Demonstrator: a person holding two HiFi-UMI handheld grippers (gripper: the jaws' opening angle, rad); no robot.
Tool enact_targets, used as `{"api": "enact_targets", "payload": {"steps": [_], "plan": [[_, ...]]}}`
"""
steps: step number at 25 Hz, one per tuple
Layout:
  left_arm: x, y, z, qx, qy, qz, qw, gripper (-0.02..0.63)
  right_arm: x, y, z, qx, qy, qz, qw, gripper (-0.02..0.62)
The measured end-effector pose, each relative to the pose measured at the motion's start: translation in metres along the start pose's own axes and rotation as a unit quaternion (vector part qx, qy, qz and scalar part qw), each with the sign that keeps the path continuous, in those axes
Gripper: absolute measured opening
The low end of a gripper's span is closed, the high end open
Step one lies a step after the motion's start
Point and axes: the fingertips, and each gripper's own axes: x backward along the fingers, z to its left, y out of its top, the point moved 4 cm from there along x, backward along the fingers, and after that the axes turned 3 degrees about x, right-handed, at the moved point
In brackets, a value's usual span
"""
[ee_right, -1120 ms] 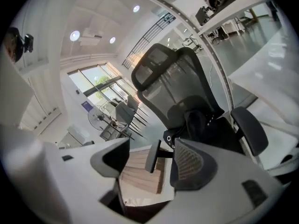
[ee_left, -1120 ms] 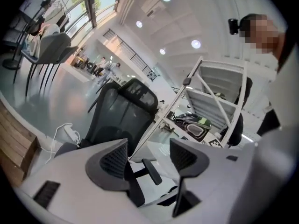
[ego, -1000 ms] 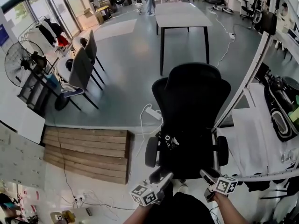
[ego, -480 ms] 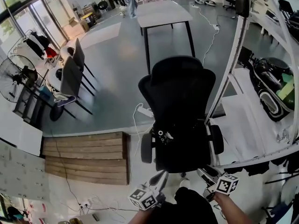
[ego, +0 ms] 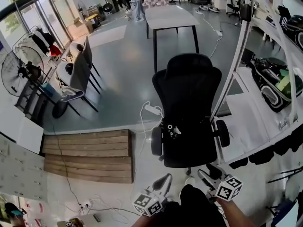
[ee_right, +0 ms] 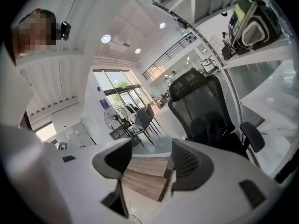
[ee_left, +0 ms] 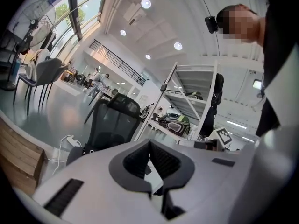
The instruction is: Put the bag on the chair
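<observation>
At the far left of the head view a standing fan [ego: 16,66] is set by a clothes rack [ego: 45,39], with two grey chairs [ego: 79,72] just beside them; nearer, a low wooden platform [ego: 87,154] lies flat, and a white power strip [ego: 152,109] lies between the platform's far corner and the office chair [ego: 189,86]. The chair, black and mesh-backed, stands in the middle with its seat toward the person; a dark-legged table [ego: 171,17] stands well behind it. On the seat, against the backrest, sits a dark lump that reads as the bag [ee_right: 205,129]; black on black, its outline is hard to trace, though a small pale-spotted cluster [ego: 171,129] shows at the seat's left rear corner; it lies apart from both claws. The left gripper [ee_left: 149,143] hangs low in front of the seat, its jaws pressed together on nothing; the right gripper [ee_right: 150,148], just to its right, has its jaws spread wide, though they have just been closing a little — only the wooden platform shows through the gap. Right of the chair a white frame post [ego: 232,74] slants upward; on the white shelf [ego: 246,112] beyond it lies a black pack [ego: 272,82] with grey trim and a green patch — well apart from the chair.
</observation>
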Motion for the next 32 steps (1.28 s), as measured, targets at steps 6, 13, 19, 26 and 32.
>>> {"api": "enact_targets", "payload": {"steps": [6,13,19,26,32], "plan": [[0.052,-0.005,-0.02,-0.005,0.008,-0.037,0.9993,0.008,0.033,-0.009,0.064,0.061,-0.049,-0.011,0.997,0.19],[0.085,0.002,-0.036,-0.065,0.023,-0.049,0.9964,0.008,0.063,-0.02,0.092,0.105,-0.1,-0.035,0.989,0.12],[0.106,0.01,-0.039,-0.071,0.048,-0.075,0.9935,0.009,0.08,-0.02,0.097,0.1,-0.113,-0.055,0.987,0.03],[0.111,-0.004,-0.049,-0.072,0.064,-0.07,0.9929,0.009,0.092,-0.021,0.09,0.155,-0.125,-0.026,0.98,0.0],[0.106,-0.007,-0.057,-0.079,0.068,-0.068,0.9922,0.009,0.11,-0.011,0.077,0.157,-0.136,-0.039,0.977,0.0]]}}
